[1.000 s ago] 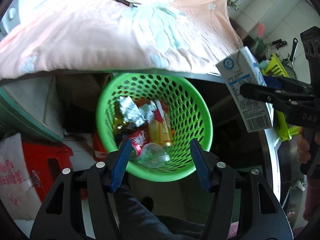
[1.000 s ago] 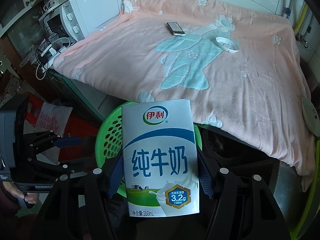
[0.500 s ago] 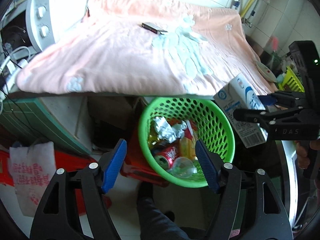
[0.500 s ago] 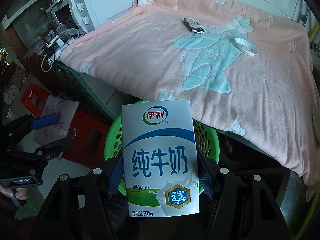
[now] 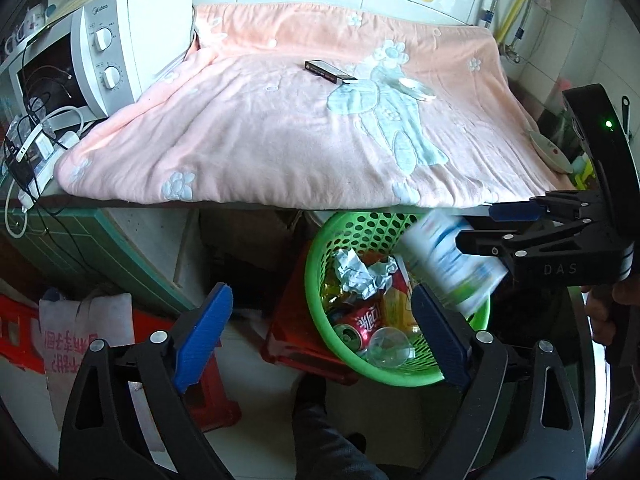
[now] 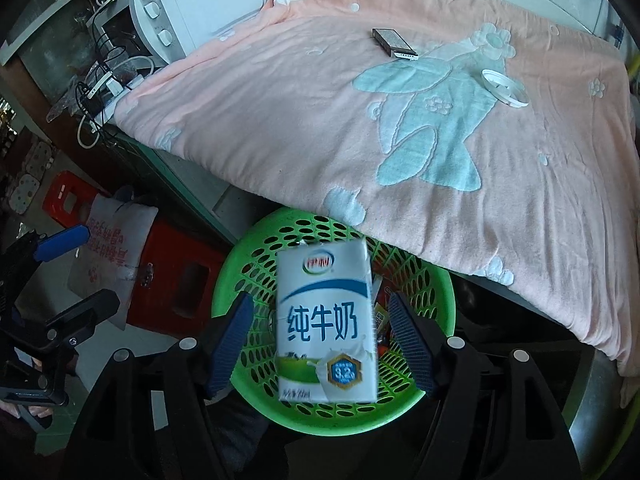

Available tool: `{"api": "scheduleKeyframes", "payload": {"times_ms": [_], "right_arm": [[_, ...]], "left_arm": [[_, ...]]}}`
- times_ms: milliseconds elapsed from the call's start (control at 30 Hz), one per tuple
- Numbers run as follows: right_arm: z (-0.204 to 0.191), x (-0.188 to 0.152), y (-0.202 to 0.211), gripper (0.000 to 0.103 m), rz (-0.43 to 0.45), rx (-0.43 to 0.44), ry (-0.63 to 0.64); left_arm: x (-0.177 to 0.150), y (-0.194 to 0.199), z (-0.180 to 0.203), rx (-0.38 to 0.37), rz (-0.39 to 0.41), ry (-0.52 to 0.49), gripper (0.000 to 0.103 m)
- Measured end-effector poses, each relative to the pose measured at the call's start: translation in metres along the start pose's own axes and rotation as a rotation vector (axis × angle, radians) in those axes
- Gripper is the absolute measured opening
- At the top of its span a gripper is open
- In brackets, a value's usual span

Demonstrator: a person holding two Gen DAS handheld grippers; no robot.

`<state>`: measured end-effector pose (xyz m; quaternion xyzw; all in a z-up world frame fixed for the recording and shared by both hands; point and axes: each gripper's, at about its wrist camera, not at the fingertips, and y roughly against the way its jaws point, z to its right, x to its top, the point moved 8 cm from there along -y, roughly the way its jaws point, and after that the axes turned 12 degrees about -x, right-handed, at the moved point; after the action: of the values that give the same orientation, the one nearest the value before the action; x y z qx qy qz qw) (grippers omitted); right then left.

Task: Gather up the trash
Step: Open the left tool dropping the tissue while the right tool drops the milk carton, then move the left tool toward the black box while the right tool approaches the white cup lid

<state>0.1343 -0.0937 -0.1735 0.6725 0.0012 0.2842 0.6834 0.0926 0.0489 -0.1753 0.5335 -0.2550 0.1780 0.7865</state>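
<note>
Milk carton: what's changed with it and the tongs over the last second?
The right tongs have just been opening and let go of the milk carton, now dropping into the green basket. The left tongs, empty, opened wide. Blanket items stayed put.

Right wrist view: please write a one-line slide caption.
Right gripper, jaws just opened, releases milk carton over green basket.

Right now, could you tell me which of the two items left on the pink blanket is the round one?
The white ring, lying beside the blanket's blue figure. The other item, the dark flat box, is rectangular.
</note>
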Motion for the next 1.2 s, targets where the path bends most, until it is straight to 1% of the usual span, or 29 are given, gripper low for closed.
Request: {"api": "scheduleKeyframes", "payload": {"times_ms": [333, 700, 1200], "right_arm": [[0.012, 0.003, 0.011, 0.068, 0.019, -0.023, -0.001], [0.033, 0.007, 0.015, 0.068, 0.026, -0.044, -0.038], [0.053, 0.020, 0.012, 0.069, 0.027, -0.072, -0.064]], "left_arm": [[0.014, 0.003, 0.004, 0.031, 0.031, -0.031, 0.097], [0.033, -0.001, 0.014, 0.047, 0.049, -0.076, 0.098], [0.056, -0.011, 0.015, 0.077, 0.047, -0.091, 0.098]]}}
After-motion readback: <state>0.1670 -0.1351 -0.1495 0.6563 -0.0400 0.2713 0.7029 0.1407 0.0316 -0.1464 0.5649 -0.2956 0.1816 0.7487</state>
